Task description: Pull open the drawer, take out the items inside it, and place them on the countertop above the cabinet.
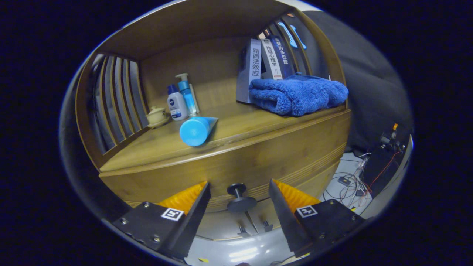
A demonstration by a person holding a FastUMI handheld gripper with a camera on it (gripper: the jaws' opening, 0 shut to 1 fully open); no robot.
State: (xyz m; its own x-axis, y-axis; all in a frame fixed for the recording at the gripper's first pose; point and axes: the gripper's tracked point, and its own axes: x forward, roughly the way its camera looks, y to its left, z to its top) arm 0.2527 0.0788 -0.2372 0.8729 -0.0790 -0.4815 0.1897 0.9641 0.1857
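Drawer (258, 162) of the wooden cabinet (122, 184) sits closed, its front flush under the desk edge. Dark round drawer knob (241, 195) projects from the front, lying between the two fingers and slightly ahead of their tips; neither finger touches it. Gripper (239, 186) jaws released, spread wide with the knob in the gap. Contents of the drawer are hidden. On the desk (155, 147) above the drawer: a blue tube (196, 130) lying on its side, cap end facing the gripper, near the front edge. Behind it, toward the back panel, a white lotion bottle with a dark cap (176, 104) stands upright, just beside a blue pump bottle (187, 94). A small pale lidded cup (156, 115) rests on a saucer close to the slatted side rail (120, 99). On the other end of the desk a folded blue towel (297, 95) lies near the front edge, with a few books (264, 61) standing upright directly behind it. Below the drawer, two small door handles (254, 228) show on lower cabinet doors. Beside the cabinet on the floor, a tangle of cables (354, 181) and dark equipment.
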